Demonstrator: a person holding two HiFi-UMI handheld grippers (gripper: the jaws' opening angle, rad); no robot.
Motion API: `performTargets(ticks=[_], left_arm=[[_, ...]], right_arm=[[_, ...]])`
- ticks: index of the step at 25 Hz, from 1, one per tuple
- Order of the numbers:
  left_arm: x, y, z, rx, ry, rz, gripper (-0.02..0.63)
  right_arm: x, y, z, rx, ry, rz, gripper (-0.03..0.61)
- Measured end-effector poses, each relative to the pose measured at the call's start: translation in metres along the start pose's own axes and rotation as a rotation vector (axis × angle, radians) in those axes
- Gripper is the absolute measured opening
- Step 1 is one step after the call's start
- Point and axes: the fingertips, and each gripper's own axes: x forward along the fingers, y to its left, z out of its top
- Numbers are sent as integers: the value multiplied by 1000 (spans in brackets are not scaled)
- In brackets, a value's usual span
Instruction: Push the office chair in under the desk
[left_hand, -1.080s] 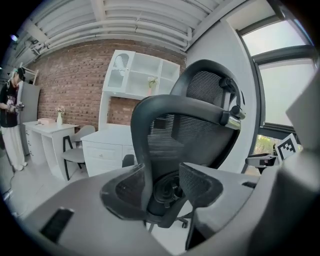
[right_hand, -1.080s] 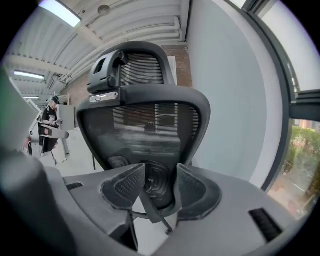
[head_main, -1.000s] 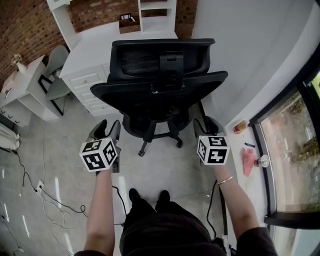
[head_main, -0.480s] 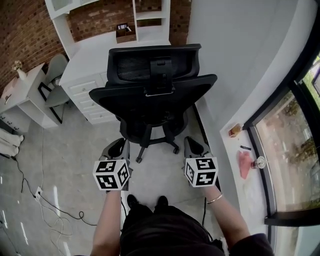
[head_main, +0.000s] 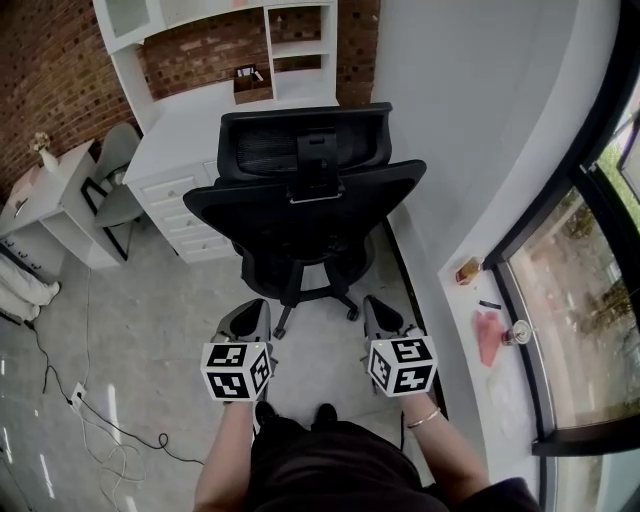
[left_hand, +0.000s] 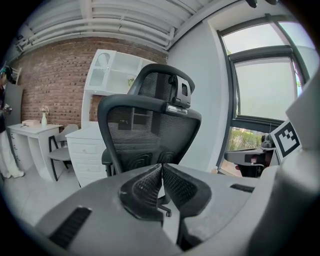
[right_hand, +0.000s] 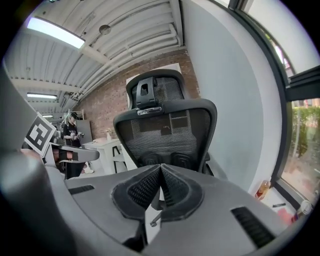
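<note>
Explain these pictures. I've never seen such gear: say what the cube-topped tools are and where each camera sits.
A person holds two hand grippers, each topped by a marker cube: the left gripper and the right gripper. The top-down picture comes from a camera on the person's head; the other two from cameras riding on the grippers, looking along their jaws. Both are shut on nothing; the left's jaws have just closed. Ahead, untouched, a black office chair faces a white desk.

The left gripper (left_hand: 162, 167) has just closed its jaws on nothing; office chair (left_hand: 145, 132) ahead (white desk (left_hand: 87, 152) behind)
</note>
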Motion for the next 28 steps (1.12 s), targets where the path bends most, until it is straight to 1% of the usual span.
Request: performTargets(ticks=[3,6,19,23,28], left_arm=[[-5,-5,-2,8,2,-5,17],[-8,-8,-3,13,1,-10,17],[-31,-12,4,-5,-40,-6,12],[-35,-20,4,-5,-42,-19,11],[-36,-30,6,-4,-45,-39,11]], right_arm=[[-7,3,0,18,-4,7,5],[-11,6,0,12,-12,4,5],[-25,28,14,-126,-53,30,3],[-28,35,18,-130,-73,44,5],[-34,35,19,-127,-90,37,5]])
